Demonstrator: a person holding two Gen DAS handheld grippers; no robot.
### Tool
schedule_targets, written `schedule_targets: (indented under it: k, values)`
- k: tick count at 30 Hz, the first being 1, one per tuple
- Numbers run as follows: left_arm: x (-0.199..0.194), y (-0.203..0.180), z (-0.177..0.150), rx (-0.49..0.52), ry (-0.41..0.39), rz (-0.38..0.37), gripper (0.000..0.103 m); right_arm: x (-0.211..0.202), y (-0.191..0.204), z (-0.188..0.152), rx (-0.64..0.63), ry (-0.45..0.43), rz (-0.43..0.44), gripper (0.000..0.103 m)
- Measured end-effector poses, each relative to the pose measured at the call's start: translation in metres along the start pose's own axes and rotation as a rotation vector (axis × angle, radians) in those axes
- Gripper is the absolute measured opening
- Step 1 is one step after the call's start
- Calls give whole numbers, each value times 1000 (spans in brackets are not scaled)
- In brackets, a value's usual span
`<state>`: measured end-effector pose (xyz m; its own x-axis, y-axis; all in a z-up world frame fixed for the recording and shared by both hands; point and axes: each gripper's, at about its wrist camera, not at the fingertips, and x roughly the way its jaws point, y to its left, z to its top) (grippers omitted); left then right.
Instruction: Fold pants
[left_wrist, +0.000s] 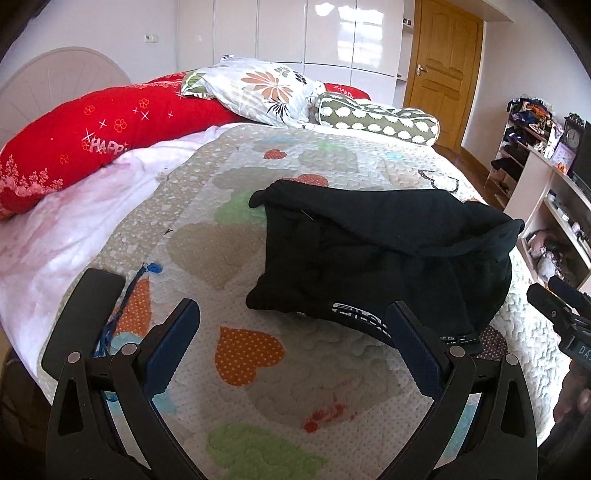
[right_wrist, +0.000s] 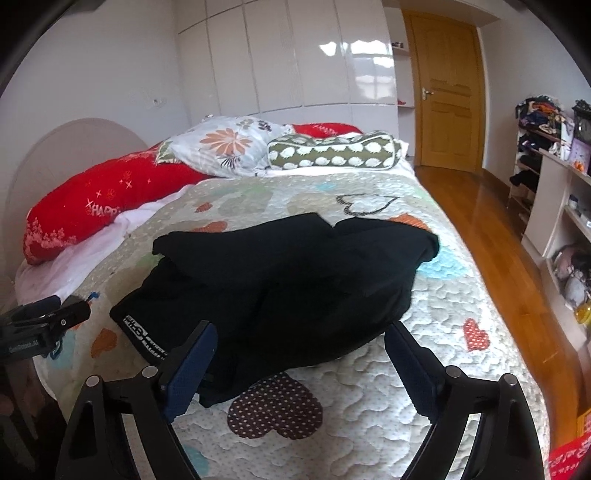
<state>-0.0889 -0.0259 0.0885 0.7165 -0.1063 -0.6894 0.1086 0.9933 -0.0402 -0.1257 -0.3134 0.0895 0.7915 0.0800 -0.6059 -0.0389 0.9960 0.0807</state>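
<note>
Both tools spread, holding nothing; folded pants on quilt; left view alone shows phone.

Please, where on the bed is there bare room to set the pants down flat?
The quilt is bare between the black pants and the foot edge, and between the pants and the green spotted bolster. A narrower strip lies left of the pants. The head is crowded: red pillow, floral pillow.

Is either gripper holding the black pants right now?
No. In both wrist views the left gripper and right gripper stand wide open just short of the pants, which lie loose on the quilt.
</note>
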Motion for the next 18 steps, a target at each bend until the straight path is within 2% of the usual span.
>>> schedule_targets:
  k: [7,17,18]
  values:
    - [11,2,0,-12,14,-4,102,19,-3,6,53,25,64,91]
    - [39,13,0,-70,59,-21,102,97,-19,32,261,140,248,90]
    - [41,15,0,-76,63,-22,102,107,-20,35,270,150,260,80]
